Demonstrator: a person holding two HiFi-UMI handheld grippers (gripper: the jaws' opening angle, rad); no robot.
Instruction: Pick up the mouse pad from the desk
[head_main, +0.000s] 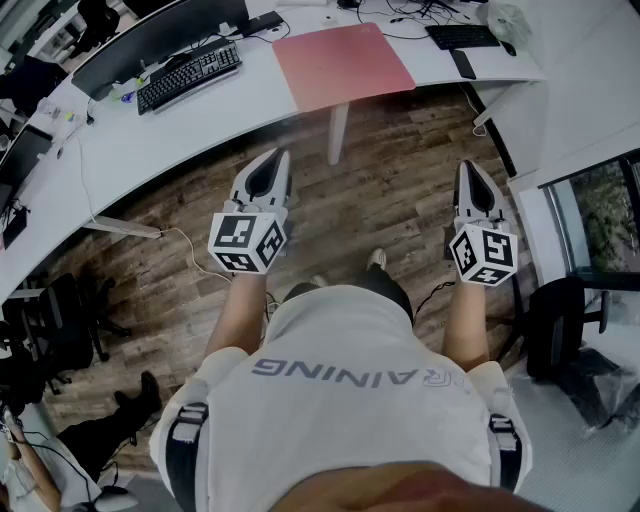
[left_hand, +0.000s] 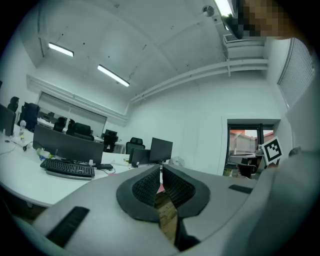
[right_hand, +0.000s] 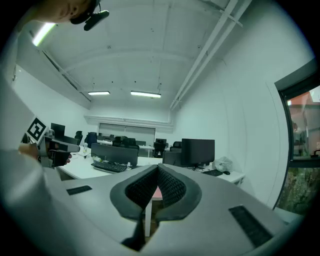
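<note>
Head view puts the pink mouse pad (head_main: 343, 62) at the upper centre of the frame. It lies flat on the white desk (head_main: 180, 130), its near edge close along the desk's front edge and above the desk leg (head_main: 338, 132). A black keyboard (head_main: 188, 75) sits to its left, apart from it. We hold both grippers level over the wooden floor (head_main: 390, 190), well short of the desk. The left gripper (head_main: 277, 156) is at lower left of the pad and the right gripper (head_main: 468, 166) at lower right. The pad lies up-frame between them, and we judge the left one nearer. The pad looks close to square, so we name no long axis; its near edge slants, lower at its left end.

Left gripper view shows the left gripper (left_hand: 161, 170) with its two ribbed pads pressed together and nothing between them. A sliver of the mouse pad (left_hand: 161, 188) shows just past the tips, straight ahead and slightly below. The keyboard (left_hand: 67, 169) is at left.

Right gripper view shows the right gripper (right_hand: 158, 168) closed in the same way and empty. A strip of the mouse pad (right_hand: 156, 194) lies dead ahead behind the tips, with the desk leg (right_hand: 147, 220) below it.

We judge that both jaws must open and travel forward to the pad's near edge.
</note>
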